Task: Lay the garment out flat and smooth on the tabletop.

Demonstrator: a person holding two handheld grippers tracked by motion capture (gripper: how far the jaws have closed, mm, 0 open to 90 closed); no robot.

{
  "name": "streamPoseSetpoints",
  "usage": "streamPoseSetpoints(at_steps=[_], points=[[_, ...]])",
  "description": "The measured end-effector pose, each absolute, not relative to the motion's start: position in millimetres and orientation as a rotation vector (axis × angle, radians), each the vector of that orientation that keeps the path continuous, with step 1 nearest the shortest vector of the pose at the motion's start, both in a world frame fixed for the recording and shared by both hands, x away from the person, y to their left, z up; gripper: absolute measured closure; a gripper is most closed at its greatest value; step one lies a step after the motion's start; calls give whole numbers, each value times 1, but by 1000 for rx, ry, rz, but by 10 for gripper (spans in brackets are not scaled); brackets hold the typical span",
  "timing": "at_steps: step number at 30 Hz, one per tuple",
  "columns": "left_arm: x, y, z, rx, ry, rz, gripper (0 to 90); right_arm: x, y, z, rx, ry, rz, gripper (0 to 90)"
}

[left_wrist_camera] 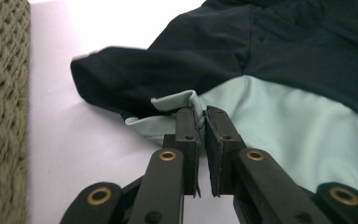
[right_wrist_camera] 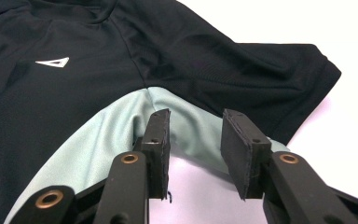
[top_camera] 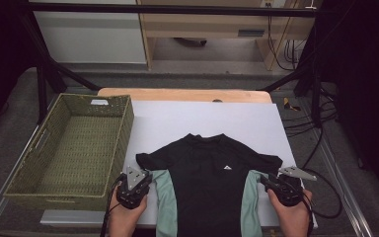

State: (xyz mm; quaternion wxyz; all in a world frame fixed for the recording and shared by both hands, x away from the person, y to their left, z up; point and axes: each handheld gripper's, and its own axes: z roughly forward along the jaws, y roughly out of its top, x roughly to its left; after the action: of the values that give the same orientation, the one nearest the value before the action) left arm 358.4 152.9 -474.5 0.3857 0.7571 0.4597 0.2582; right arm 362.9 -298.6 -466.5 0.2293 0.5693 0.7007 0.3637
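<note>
While the black T-shirt (top_camera: 208, 182) lay flat at the counter's (top_camera: 202, 121) near edge, collar pointing away, the left hand-held gripper (left_wrist_camera: 202, 122) pinched its mint side panel (left_wrist_camera: 279, 126); the right hand-held gripper (right_wrist_camera: 193, 135) stood open, straddling the opposite panel's edge

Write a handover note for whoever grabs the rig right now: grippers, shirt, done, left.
Left gripper: shut on the shirt, pinching its mint side panel just below the sleeve.
Right gripper: open, jaws straddling the other mint panel's edge, pads not pressing.
Shirt lies flat, front up, on the white sheet; woven basket stands to its left, nothing in it.
Done: one side gripped. Left: probably close the right, then fold.
</note>
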Motion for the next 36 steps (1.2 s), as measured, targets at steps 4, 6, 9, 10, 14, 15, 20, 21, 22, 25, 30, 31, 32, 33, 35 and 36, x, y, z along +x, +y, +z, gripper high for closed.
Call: streamPoseSetpoints(at_steps=[4, 6, 9, 10, 14, 15, 20, 21, 22, 25, 30, 31, 32, 33, 35, 36], points=[[351, 156, -473, 1918, 1170, 662, 841, 363, -298, -467, 1564, 1932, 1001, 626], [347, 155, -472, 1915, 1164, 657, 840, 363, -298, -466, 1562, 1932, 1001, 626], [338, 152, -471, 1916, 1146, 650, 829, 362, -298, -466, 1561, 1929, 1002, 625], [336, 151, -471, 1917, 1142, 645, 819, 362, -298, -465, 1563, 1926, 1003, 624], [325, 150, -469, 1920, 1117, 616, 757, 360, -299, -462, 1557, 1917, 1014, 619], [322, 149, -469, 1925, 1104, 607, 742, 359, -299, -462, 1553, 1916, 1015, 617], [312, 147, -472, 1945, 1067, 559, 649, 359, -295, -461, 1535, 1933, 1025, 606], [311, 145, -473, 1956, 1058, 554, 642, 358, -294, -461, 1534, 1940, 1024, 605], [310, 144, -474, 1961, 1056, 547, 632, 359, -292, -462, 1528, 1950, 1022, 603], [307, 136, -477, 1973, 1041, 521, 611, 358, -290, -464, 1526, 1980, 1019, 591], [305, 131, -481, 1993, 1030, 516, 579, 354, -284, -465, 1508, 2013, 1034, 574], [306, 131, -483, 1996, 1035, 518, 574, 353, -284, -464, 1495, 2009, 1042, 572], [307, 132, -484, 1999, 1039, 517, 571, 351, -283, -462, 1482, 2003, 1055, 573], [308, 132, -485, 1999, 1045, 512, 568, 350, -282, -461, 1473, 2002, 1056, 571], [309, 133, -487, 2005, 1047, 502, 567, 350, -279, -462, 1456, 2021, 1056, 566], [309, 132, -487, 2014, 1045, 499, 569, 351, -277, -463, 1456, 2038, 1042, 563]])
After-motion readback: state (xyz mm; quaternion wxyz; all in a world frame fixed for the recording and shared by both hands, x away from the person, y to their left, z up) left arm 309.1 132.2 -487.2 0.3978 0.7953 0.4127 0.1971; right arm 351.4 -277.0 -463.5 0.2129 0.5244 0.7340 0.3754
